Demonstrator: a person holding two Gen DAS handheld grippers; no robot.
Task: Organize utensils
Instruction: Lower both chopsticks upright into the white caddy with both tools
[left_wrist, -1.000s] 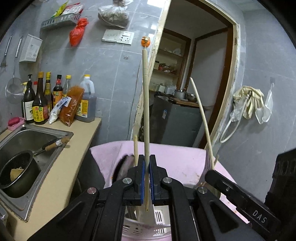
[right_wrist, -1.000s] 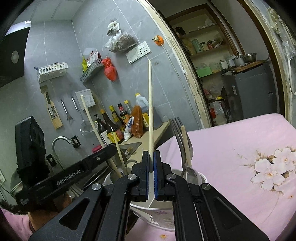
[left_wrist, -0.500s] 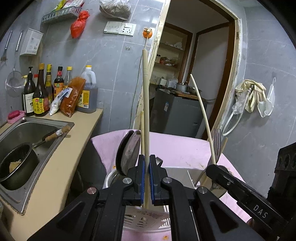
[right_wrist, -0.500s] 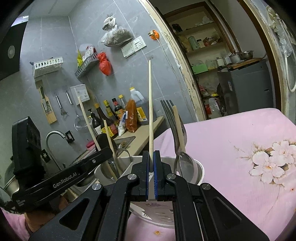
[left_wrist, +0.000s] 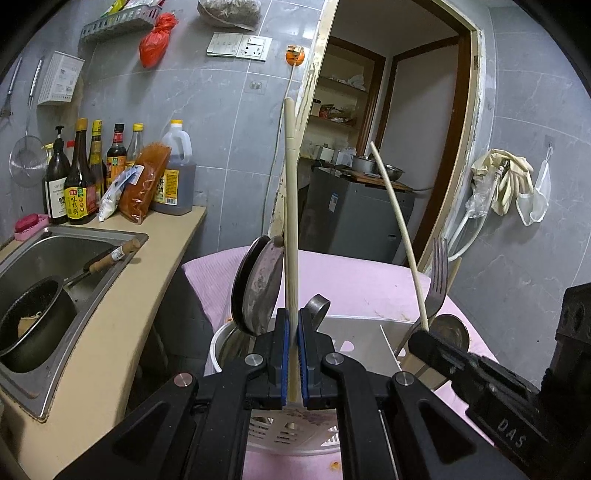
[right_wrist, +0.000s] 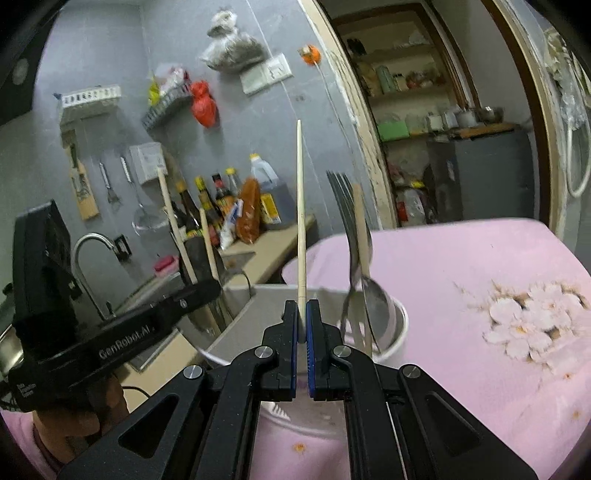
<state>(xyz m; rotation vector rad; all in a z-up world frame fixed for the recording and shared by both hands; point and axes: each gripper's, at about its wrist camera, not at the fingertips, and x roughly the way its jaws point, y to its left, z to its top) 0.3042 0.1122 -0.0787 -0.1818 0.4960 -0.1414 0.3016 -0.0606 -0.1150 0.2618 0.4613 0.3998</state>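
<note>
My left gripper (left_wrist: 291, 326) is shut on a pale wooden chopstick (left_wrist: 290, 206) that stands upright over the white utensil holder (left_wrist: 360, 330). Two dark spoons (left_wrist: 258, 286) lean in the holder's left compartment; a fork (left_wrist: 439, 275) and a spoon (left_wrist: 448, 334) stand on its right side. My right gripper (right_wrist: 302, 308) is shut on a second chopstick (right_wrist: 301, 206), also upright above the holder (right_wrist: 403, 325). In the left wrist view that chopstick (left_wrist: 397, 232) slants up from the right gripper (left_wrist: 421, 338). The fork and spoon (right_wrist: 356, 240) stand just right of it.
The holder sits on a table with a pink flowered cloth (right_wrist: 480, 280). To the left runs a counter (left_wrist: 147, 280) with sauce bottles (left_wrist: 79, 184) and a steel sink (left_wrist: 48, 258) holding a black pot (left_wrist: 33, 321). A doorway (left_wrist: 391, 166) opens behind the table.
Both views have tipped downward, so the white holder and its spoons and fork show more fully. Each gripper still grips its chopstick.
</note>
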